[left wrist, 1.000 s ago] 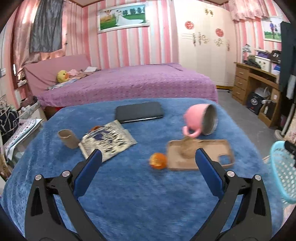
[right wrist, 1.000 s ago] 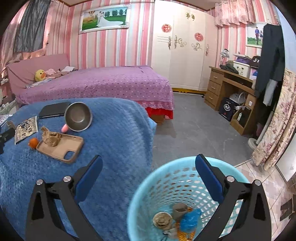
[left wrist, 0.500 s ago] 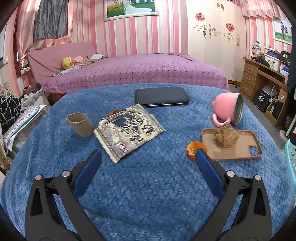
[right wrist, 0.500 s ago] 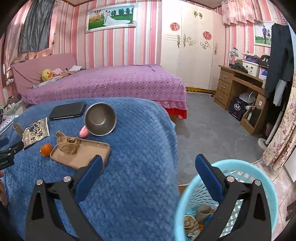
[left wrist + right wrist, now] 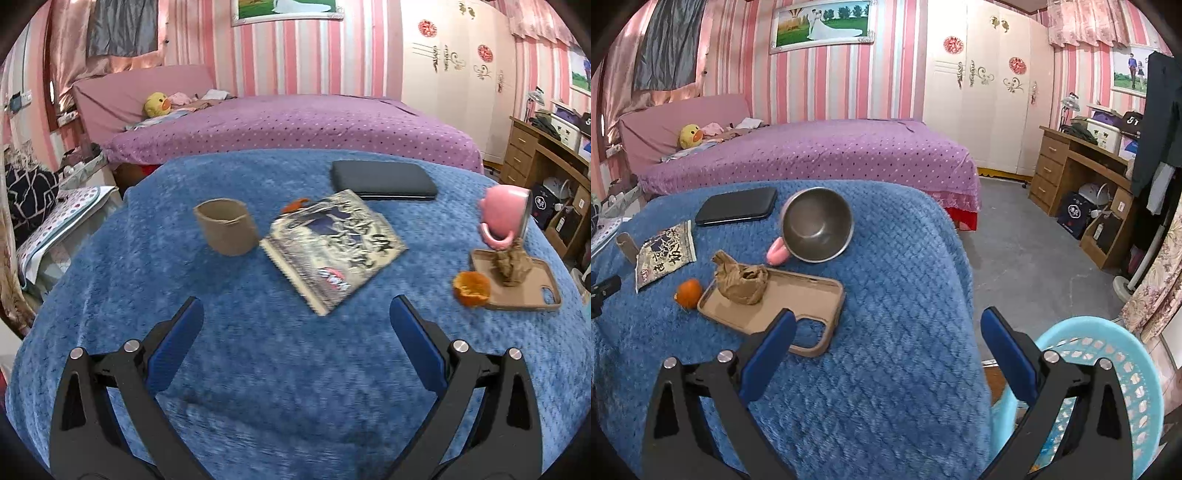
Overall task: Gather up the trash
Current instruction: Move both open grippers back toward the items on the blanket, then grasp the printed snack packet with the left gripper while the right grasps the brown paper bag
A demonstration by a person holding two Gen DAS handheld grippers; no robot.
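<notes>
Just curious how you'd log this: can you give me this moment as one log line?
left tool: open, empty | right tool: open, empty | on blanket: cardboard tube, snack wrapper, crumpled paper | basket: beside table

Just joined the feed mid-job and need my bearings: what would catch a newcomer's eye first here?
The blue blanket strewn with bits: a snack wrapper in the middle, a cardboard tube to its left, and orange peel beside a phone case bearing crumpled brown paper. A pink mug lies tipped on its side behind the case. The light blue basket stands off the blanket's edge by the right gripper.
</notes>
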